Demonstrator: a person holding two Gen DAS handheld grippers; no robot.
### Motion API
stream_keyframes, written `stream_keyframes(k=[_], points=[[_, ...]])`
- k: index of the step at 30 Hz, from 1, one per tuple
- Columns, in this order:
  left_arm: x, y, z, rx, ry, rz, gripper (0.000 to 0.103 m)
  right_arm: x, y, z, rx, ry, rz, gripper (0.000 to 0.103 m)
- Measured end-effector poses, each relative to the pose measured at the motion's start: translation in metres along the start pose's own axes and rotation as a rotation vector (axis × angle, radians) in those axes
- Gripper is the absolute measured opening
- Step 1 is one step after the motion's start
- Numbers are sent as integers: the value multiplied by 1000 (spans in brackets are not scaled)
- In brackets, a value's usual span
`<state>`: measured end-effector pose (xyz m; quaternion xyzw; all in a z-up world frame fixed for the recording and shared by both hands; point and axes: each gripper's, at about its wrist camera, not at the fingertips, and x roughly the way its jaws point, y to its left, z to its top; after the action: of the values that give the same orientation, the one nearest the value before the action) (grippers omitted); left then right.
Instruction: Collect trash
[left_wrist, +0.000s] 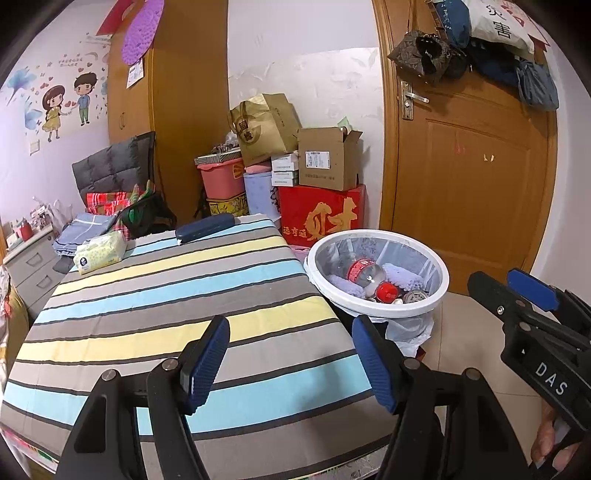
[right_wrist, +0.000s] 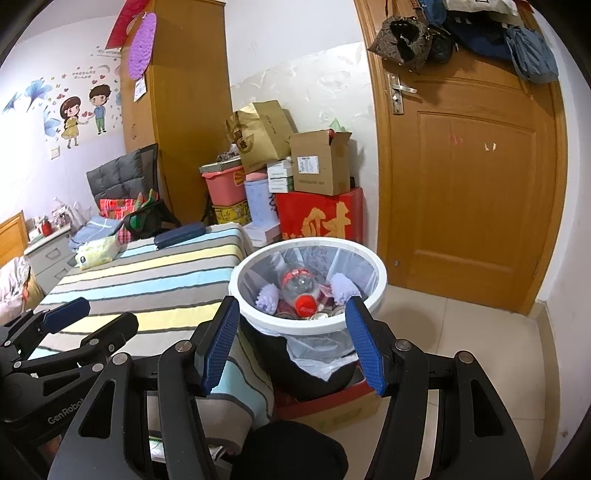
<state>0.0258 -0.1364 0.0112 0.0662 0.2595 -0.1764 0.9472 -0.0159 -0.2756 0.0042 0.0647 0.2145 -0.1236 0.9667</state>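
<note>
A white-rimmed trash bin lined with a clear bag stands on the floor beside a striped table. Inside lie a clear plastic bottle with a red label and red cap, purple fluffy pieces and cans. My left gripper hovers open over the striped cloth with nothing between its blue pads. My right gripper is open and empty in front of the bin's near rim. In the left wrist view the right gripper shows at the right edge.
A tissue pack and a dark blue case lie at the table's far end. Stacked boxes, a pink tub and a paper bag crowd the corner behind. A wooden door with hanging bags stands to the right; tiled floor lies before it.
</note>
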Motion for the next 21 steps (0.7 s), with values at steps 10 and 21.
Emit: stream_keyframes(k=[10,21], points=[[-4,2,-1,-4,-3,1,69,-3,1,-1,-1,-2,5,61],[-7,3,-1,-7,-5,2,69,-4,1,0,-1,2,6,61]])
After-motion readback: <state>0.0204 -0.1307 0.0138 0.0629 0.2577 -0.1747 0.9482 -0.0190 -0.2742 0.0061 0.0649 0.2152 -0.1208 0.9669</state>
